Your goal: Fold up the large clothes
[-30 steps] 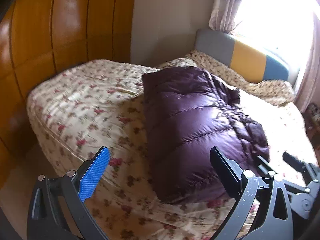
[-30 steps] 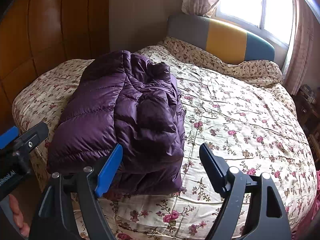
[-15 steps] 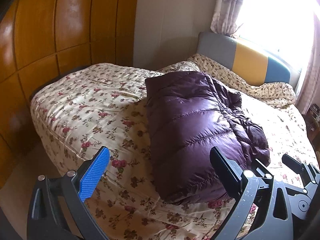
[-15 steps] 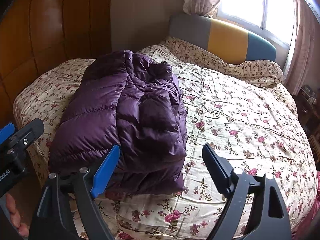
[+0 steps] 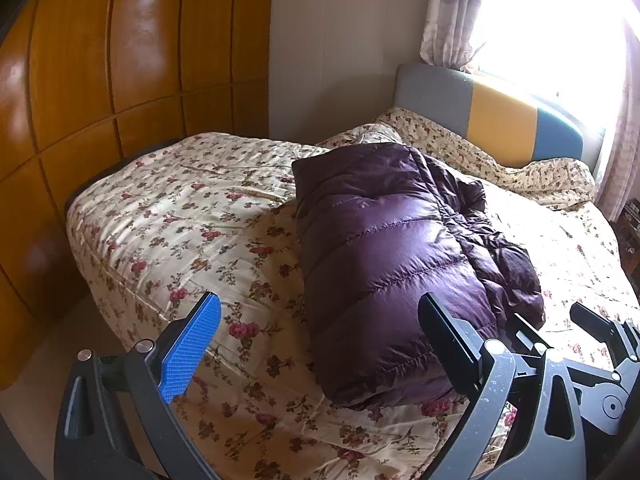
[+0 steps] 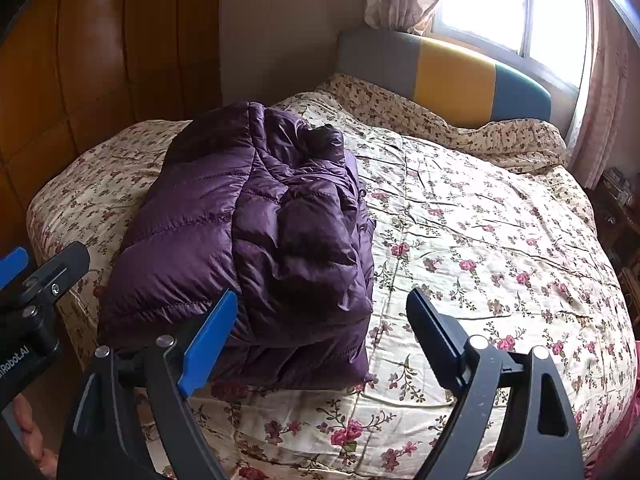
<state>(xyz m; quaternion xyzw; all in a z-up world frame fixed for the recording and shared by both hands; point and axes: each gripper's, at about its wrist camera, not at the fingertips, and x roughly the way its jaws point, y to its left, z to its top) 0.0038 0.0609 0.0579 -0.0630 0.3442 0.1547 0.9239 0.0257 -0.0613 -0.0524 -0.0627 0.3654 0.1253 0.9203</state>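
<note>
A purple quilted down jacket point(image 5: 384, 252) lies folded into a thick bundle on the floral bedspread point(image 5: 192, 216). It also shows in the right wrist view point(image 6: 256, 248), on the bed's left half near the foot edge. My left gripper point(image 5: 320, 320) is open and empty, held above the foot of the bed, apart from the jacket. My right gripper point(image 6: 322, 312) is open and empty, above the jacket's near edge without touching it. The left gripper's fingers point(image 6: 60, 260) show at the left edge of the right wrist view.
A wooden wardrobe wall point(image 5: 100, 80) runs along the bed's left side. A grey, yellow and blue headboard point(image 6: 452, 76) stands under a bright window point(image 6: 500, 4) with curtains. A rumpled floral blanket point(image 6: 480, 136) lies by the headboard. A dark bedside table point(image 6: 616, 208) is at far right.
Both grippers have drawn back and risen a little from the bed, so the jacket looks smaller and farther. The jacket has not moved. Both stay open.
</note>
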